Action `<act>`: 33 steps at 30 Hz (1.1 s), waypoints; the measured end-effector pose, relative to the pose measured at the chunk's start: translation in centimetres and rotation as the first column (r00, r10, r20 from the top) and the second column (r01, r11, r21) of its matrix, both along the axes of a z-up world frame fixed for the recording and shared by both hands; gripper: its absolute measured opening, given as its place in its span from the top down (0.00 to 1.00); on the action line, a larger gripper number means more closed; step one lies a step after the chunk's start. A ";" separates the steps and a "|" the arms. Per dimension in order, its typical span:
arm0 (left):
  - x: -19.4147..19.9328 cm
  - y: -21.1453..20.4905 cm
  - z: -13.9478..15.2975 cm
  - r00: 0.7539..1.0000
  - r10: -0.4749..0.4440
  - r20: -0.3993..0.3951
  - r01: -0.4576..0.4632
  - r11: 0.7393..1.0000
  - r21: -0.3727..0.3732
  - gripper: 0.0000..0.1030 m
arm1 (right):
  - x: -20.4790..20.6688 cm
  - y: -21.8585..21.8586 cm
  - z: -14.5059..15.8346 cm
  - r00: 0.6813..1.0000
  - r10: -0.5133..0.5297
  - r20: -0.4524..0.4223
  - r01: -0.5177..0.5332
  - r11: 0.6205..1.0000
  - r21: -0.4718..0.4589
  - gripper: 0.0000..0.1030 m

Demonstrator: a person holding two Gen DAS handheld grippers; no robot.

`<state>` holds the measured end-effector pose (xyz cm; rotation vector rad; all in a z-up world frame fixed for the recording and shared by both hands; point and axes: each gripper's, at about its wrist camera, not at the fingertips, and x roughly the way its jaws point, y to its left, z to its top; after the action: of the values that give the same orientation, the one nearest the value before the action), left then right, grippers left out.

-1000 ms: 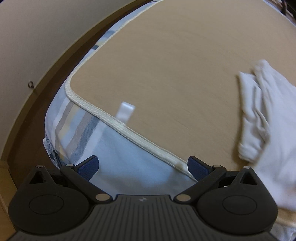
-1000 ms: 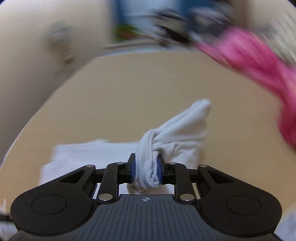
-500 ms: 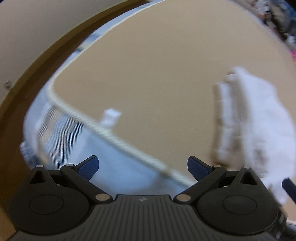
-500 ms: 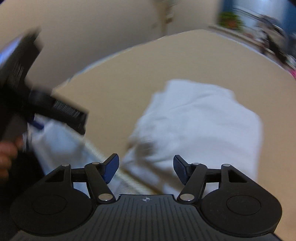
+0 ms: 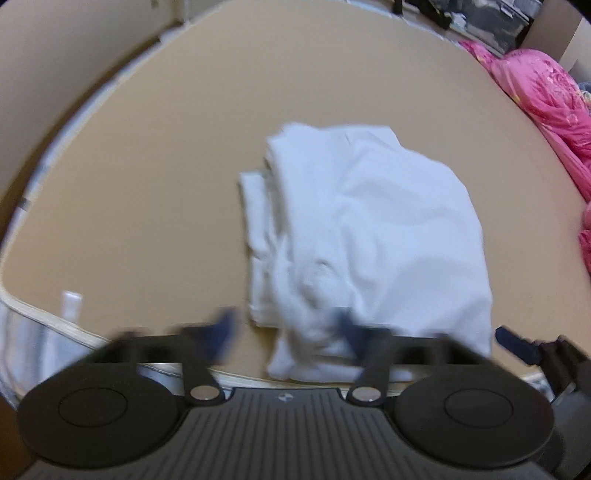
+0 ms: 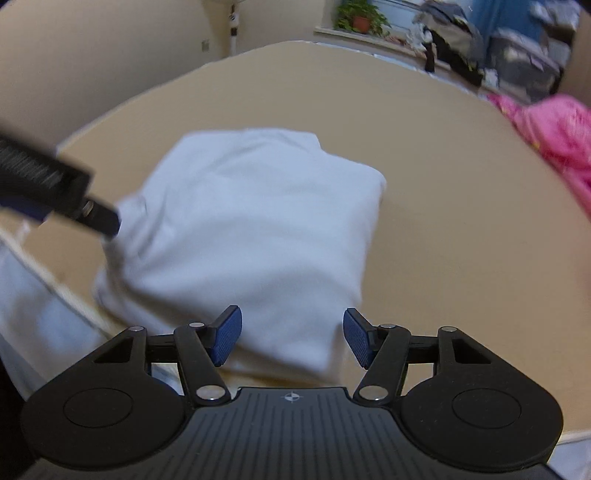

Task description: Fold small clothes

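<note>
A white garment (image 5: 369, 236) lies folded in a loose bundle on the tan mat (image 5: 147, 177), near its front edge. It also shows in the right wrist view (image 6: 251, 229). My left gripper (image 5: 284, 332) is open, its fingers blurred, at the garment's near left corner. My right gripper (image 6: 291, 339) is open and empty, its blue pads on either side of the garment's near edge. The left gripper's finger (image 6: 99, 218) shows at the garment's left side in the right wrist view.
A pink quilt (image 5: 546, 122) is heaped at the mat's right side, also in the right wrist view (image 6: 554, 140). A striped sheet (image 5: 22, 343) hangs below the mat's piped edge at the left. Clutter and a potted plant (image 6: 362, 18) stand at the back.
My right gripper has let go of the white garment and opened; the garment now lies on the mat. My left gripper has swung right to the garment and its jaws have narrowed.
</note>
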<state>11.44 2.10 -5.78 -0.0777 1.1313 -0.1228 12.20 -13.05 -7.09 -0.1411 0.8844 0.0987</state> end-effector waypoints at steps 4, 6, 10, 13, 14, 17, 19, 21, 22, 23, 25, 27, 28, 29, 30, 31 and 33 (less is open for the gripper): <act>1.2 0.9 -1.5 0.997 0.025 -0.075 -0.030 0.997 -0.074 0.94 | -0.5 -0.2 -1.8 0.997 0.060 -0.046 -0.063 0.996 -0.069 0.34; 1.1 1.5 -1.5 0.996 0.033 -0.085 -0.041 0.994 -0.098 0.96 | -0.6 -0.1 -2.1 0.997 0.075 0.007 -0.074 0.992 -0.103 0.54; -0.8 3.5 0.8 0.998 0.046 -0.040 -0.051 0.990 -0.133 0.98 | 0.2 -1.5 -1.4 0.996 0.071 0.055 -0.068 0.996 -0.064 0.88; -2.8 4.4 1.2 0.999 0.049 -0.019 -0.051 0.994 -0.101 1.00 | -0.9 -2.7 0.3 0.992 0.091 0.082 -0.089 0.996 -0.028 0.89; -3.0 4.5 0.0 0.998 0.052 -0.038 -0.054 0.997 -0.058 1.00 | -1.5 -2.9 0.6 0.991 0.104 0.087 -0.101 0.994 -0.030 0.89; -2.4 5.6 -3.5 0.986 0.110 -0.122 -0.109 0.994 0.015 1.00 | -1.4 -3.3 -1.3 0.993 0.115 0.037 -0.112 0.991 -0.074 0.89; -2.9 7.1 -3.6 0.980 0.155 -0.128 -0.164 0.984 -0.065 1.00 | -0.8 -3.4 -3.1 0.994 0.107 -0.032 -0.109 0.991 -0.084 0.89; -3.6 8.0 -1.7 0.985 0.159 -0.063 -0.168 0.970 -0.177 0.89 | -0.9 -3.4 -3.3 0.995 0.103 -0.013 -0.103 0.991 -0.084 0.87; -3.9 8.0 -0.5 0.989 0.144 -0.019 -0.145 0.968 -0.204 0.66 | -1.0 -3.5 -2.9 0.995 0.098 -0.002 -0.098 0.993 -0.067 0.85; -4.0 7.9 0.6 0.991 0.134 0.019 -0.126 0.968 -0.217 0.35 | -1.0 -3.7 -2.7 0.996 0.093 0.002 -0.093 0.994 -0.056 0.83; -4.2 7.3 2.4 0.989 0.106 0.100 -0.081 0.969 -0.232 0.12 | -0.8 -3.9 -2.6 0.995 0.098 -0.001 -0.098 0.994 -0.056 0.82; -3.7 5.8 3.4 0.990 0.052 0.130 -0.021 0.974 -0.226 0.10 | -0.4 -4.0 -2.8 0.995 0.096 -0.003 -0.096 0.994 -0.056 0.81; -3.2 5.0 3.2 0.992 0.026 0.122 0.001 0.977 -0.213 0.10 | -0.4 -4.1 -2.8 0.995 0.097 -0.011 -0.098 0.994 -0.044 0.79; -2.5 4.3 2.8 0.995 0.004 0.105 0.017 0.980 -0.198 0.10 | -0.4 -4.0 -2.8 0.996 0.089 -0.011 -0.089 0.995 -0.039 0.75; -1.8 3.4 2.1 0.997 -0.015 0.079 0.029 0.984 -0.177 0.12 | -0.8 -3.6 -2.5 0.996 0.084 -0.007 -0.084 0.996 -0.038 0.68; -1.1 2.7 1.1 0.999 -0.021 0.050 0.029 0.987 -0.156 0.35 | -0.7 -3.4 -2.4 0.996 0.084 -0.001 -0.084 0.996 -0.039 0.62; 0.1 2.2 -1.1 0.998 -0.031 -0.058 0.023 0.990 -0.143 0.95 | -0.6 -2.9 -2.2 0.996 0.089 0.026 -0.087 0.994 -0.064 0.52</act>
<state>11.56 4.26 -6.86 -0.1938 1.1834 -0.2266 11.61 -15.99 -9.30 -0.2398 0.8525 0.1510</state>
